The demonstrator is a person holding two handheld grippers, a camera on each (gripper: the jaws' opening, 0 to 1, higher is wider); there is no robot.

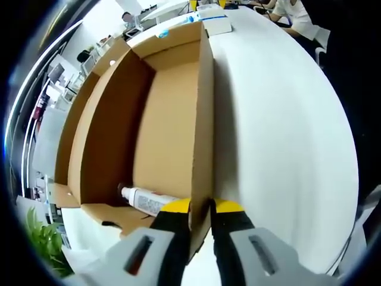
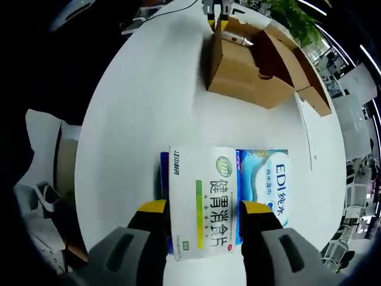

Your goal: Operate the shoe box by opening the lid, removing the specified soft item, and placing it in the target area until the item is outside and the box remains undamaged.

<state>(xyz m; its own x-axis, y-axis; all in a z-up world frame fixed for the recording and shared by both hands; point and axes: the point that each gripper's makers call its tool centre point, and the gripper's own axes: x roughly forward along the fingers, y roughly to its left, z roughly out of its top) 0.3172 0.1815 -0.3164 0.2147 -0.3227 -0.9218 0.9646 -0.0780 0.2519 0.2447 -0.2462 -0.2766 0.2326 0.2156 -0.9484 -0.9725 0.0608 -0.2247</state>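
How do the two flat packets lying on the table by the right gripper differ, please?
The white-and-green packet lies between the right gripper jaws and overlaps the blue packet. The blue packet sits beside it, partly covered, outside the jaws. Both lie flat on the white table.

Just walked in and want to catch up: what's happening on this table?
A person works with two handheld grippers. The left gripper is clamped on the side wall of the open cardboard box, steadying it; a white tube lies inside. The right gripper is at the other end of the white table, its jaws on either side of a white-and-green packet that lies over a blue packet.
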